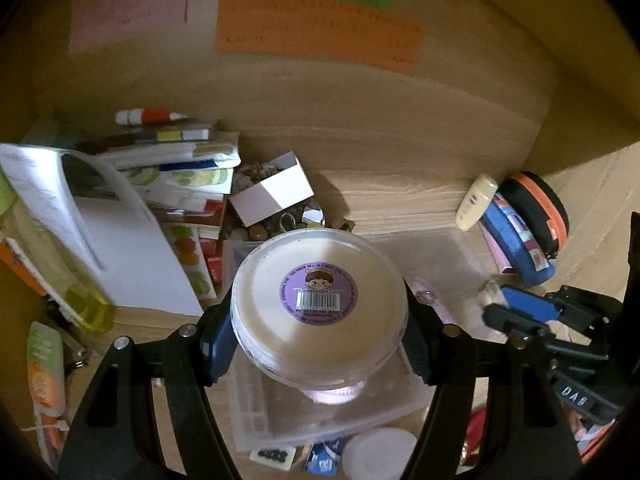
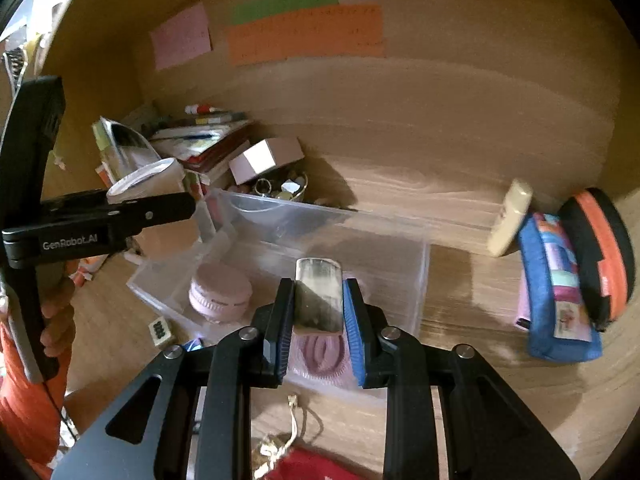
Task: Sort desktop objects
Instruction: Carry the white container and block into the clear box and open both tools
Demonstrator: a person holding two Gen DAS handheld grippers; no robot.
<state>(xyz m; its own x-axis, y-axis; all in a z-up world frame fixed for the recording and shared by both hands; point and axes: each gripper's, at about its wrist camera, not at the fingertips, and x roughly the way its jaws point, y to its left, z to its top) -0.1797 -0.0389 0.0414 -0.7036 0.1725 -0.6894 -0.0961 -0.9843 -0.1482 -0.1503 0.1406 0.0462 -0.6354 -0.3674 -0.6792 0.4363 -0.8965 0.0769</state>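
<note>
Fingers of both my grippers are clamped on cargo over the clear plastic bin (image 2: 416, 264). My right gripper (image 2: 319, 316) pinches a small dark rectangular object with a glossy face (image 2: 319, 300), its near end held between the pads and its far end jutting forward above the bin's near part. My left gripper (image 1: 316, 320) squeezes a round clear-lidded jar of pale cream (image 1: 319, 300) by its sides, purple barcode sticker (image 1: 319, 294) facing up, also hanging over the bin.

Below the right gripper, inside the bin, I see a pink ribbed item (image 2: 320, 354) and, further left, a pink round case (image 2: 220, 294). On the table just outside the bin lie a small die-like tile (image 2: 160, 332) and a red pouch with a cord (image 2: 308, 464).

Beyond the bin sits an open white box (image 1: 276, 190) beside a heap of trinkets and key rings (image 1: 280, 222), then a stack of books and papers (image 1: 176, 168) with a red-and-white tube (image 1: 150, 116) on top. Far right, a cream tube (image 2: 510, 218) leans by a blue pouch (image 2: 556, 288) and an orange-and-black case (image 2: 600, 256). Coloured notes (image 2: 304, 32) hang on the back wall.

I judge this as the drop-off step: both pieces are carried to the bin. Next calls for lowering each one clear of the pink things, then parting the fingers gently so the jar lands flat.
</note>
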